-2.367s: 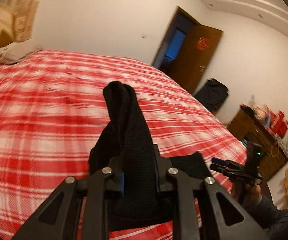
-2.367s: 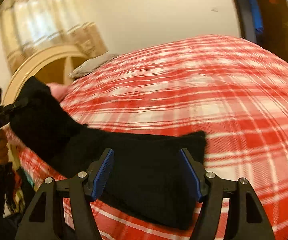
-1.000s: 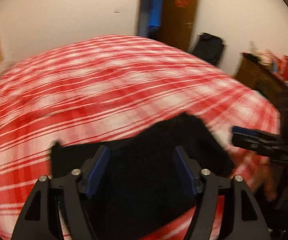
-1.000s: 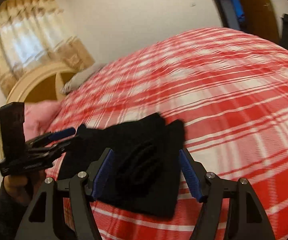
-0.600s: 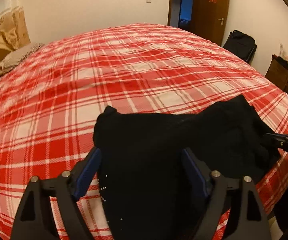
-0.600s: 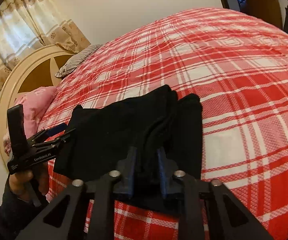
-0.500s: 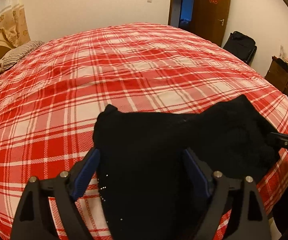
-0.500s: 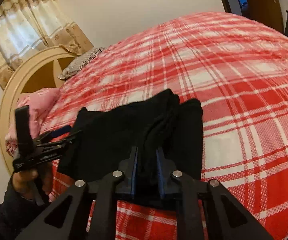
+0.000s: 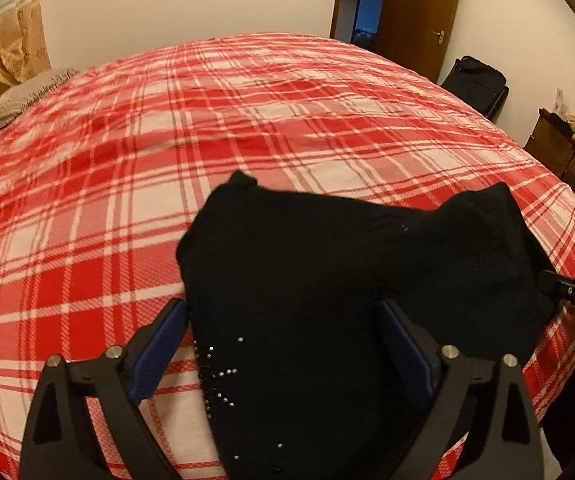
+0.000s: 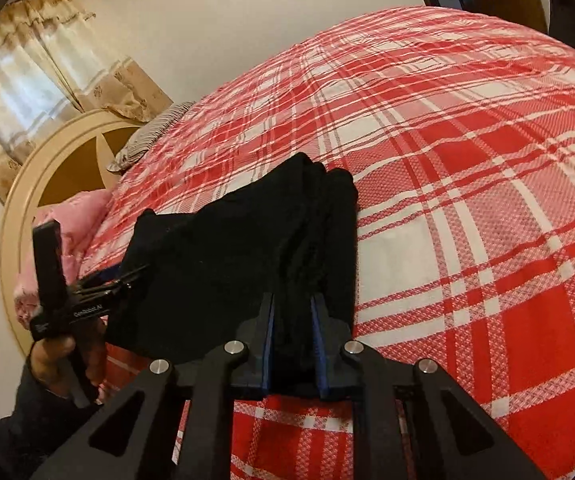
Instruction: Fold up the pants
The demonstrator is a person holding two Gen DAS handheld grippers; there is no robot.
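soft, limp black knit pants (image 9: 327, 280) on red plaid bedspread (image 9: 167, 140) — right gripper (image 10: 292, 320) pinches bunched edge; left gripper (image 9: 283, 340) spread wide, empty — best grasped at corners.

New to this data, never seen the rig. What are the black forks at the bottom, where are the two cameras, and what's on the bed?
There is no robot here. A person holds a pair of hand-held tongs in each hand, and each pair carries a wide-angle camera looking forward along its two fingers. The black forks are those fingers.

In the left camera picture, the left tongs are open, with black pants lying between the blue pads. In the right camera picture, the right tongs are shut on a bunched edge of the same pants. That view also shows the left tongs from outside, held by a hand.

The pants lie on a red and white plaid bed cover, with a striped pillow at the head.
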